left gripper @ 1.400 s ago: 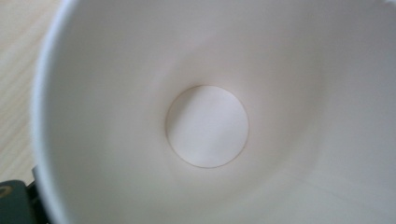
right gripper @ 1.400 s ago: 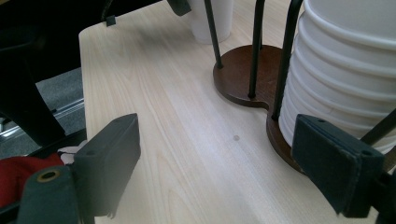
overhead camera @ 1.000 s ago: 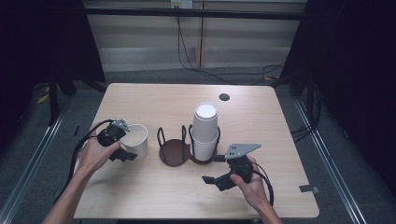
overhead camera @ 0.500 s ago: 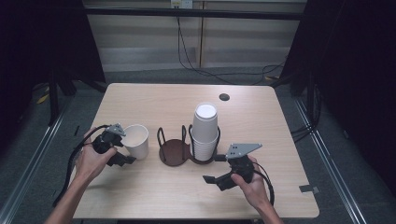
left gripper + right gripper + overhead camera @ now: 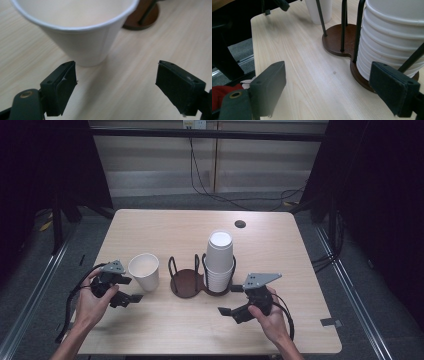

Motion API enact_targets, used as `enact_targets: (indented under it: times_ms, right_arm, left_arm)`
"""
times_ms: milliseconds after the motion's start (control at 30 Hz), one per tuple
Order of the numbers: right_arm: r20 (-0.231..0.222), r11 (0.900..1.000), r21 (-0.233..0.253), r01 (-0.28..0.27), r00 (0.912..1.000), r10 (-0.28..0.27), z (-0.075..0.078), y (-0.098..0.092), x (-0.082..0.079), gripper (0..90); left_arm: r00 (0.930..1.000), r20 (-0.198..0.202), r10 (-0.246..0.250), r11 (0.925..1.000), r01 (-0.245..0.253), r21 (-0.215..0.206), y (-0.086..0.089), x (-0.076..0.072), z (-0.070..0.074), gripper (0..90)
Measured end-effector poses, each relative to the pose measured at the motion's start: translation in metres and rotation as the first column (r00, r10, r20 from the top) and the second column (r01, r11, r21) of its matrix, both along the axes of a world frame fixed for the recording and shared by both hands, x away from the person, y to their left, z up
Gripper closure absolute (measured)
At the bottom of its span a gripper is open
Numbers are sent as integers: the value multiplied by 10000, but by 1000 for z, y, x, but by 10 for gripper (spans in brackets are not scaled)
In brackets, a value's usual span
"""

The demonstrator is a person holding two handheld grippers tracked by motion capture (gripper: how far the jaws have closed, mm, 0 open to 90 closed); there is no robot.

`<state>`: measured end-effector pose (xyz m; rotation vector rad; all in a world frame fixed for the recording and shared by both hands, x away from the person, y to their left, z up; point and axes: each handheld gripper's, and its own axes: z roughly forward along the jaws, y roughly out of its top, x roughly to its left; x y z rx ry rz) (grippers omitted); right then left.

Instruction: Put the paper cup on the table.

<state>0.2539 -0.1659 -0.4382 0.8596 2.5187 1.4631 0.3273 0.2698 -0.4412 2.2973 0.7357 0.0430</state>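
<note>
A: Counting first: one loose paper cup, one stack of cups in the wire holder, two tools. Stack's too tight for an exact no. of cups.

B: Holder has two rings on a brown base; stack fills the right one, left one's bare wood.

A: Loose cup stands upright on the bench, mouth up, long axis vertical, just left of the holder, not touching it.

B: Left tool?

A: Jaws wide apart, holding nothing. In the left gripper view the cup sits just ahead of the jaws, nearer the left one, w/ a small gap.

B: Right tool?

A: Also wide open, nothing gripped, low over the bench just right-front of the stack. Right gripper view: stack is by the right jaw, apart from it.
</note>
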Motion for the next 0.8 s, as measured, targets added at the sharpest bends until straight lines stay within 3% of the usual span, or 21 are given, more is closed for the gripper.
enact_targets:
  times_ms: [200, 233, 267, 300, 467, 567, 667, 800]
  right_arm:
    - [56, 10000, 13, 26, 10000, -26, 1, 0, 0, 140]
    - [29, 10000, 42, 45, 10000, -45, 1, -1, 0, 140]
    - [10, 10000, 26, 49, 10000, -49, 0, -1, 0, 140]
    - [3, 10000, 33, 46, 10000, -46, 0, -1, 0, 140]
    - [-4, 9999, 103, 48, 10000, -48, 0, -1, 0, 141]
    - [70, 9999, 125, 82, 9999, -83, 0, -1, -1, 141]
    - [69, 9998, 142, 107, 9999, -108, 0, -2, -1, 141]
    - [32, 9999, 126, 115, 9999, -115, -2, -1, -1, 141]
  left_arm:
    - [9980, 546, 330, 9989, -311, -340, 0, -13, 2, 173]
    - [9967, 725, 361, 9984, -328, -461, -1, -17, 4, 180]
    - [9930, 1130, 351, 9961, -256, -848, -2, -23, 6, 192]
    - [9917, 1199, 459, 9945, -340, -995, -3, -26, 6, 194]
    - [9925, 1048, 630, 9881, -473, -1462, -8, -34, 4, 194]
    - [9921, 967, 801, 9763, -585, -2081, -12, -43, 2, 194]
    - [9892, 1177, 869, 9771, -616, -2034, -18, -52, -1, 194]
    - [9901, 1152, 806, 9772, -557, -2047, -22, -60, -3, 193]
